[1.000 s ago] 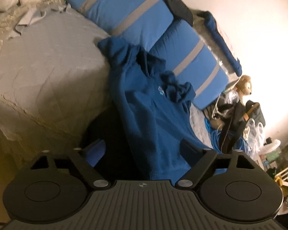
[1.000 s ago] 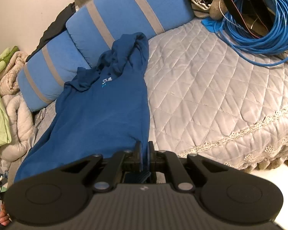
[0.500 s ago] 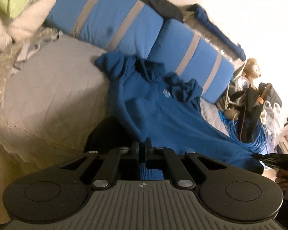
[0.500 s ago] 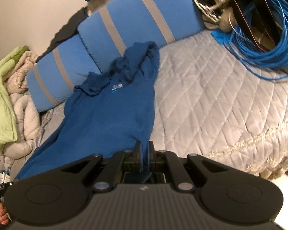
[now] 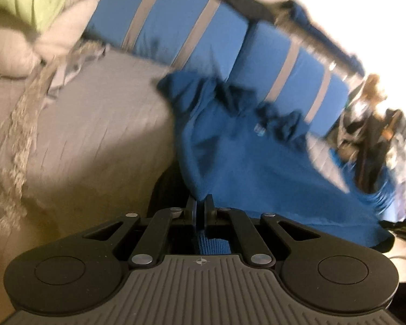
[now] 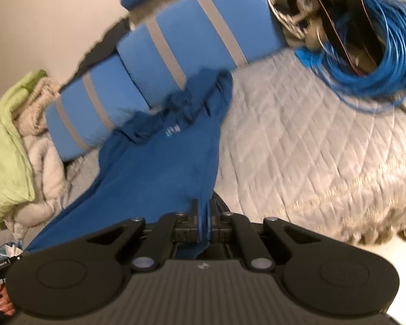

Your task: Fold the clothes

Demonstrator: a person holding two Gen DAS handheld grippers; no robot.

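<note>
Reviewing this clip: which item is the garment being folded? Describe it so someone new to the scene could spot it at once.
Start at the grey quilted bedspread with two light blue, grey-striped cushions along its far edge. The garment is the dark blue hoodie stretching from those cushions toward the cameras, each gripper shut on its near hem. Its deeper blue, lack of stripes and small pale chest logo separate it from the cushions.

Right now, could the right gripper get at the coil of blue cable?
Probably not: the right gripper is shut on the blue hoodie, and the blue cable lies far across the bed.
</note>
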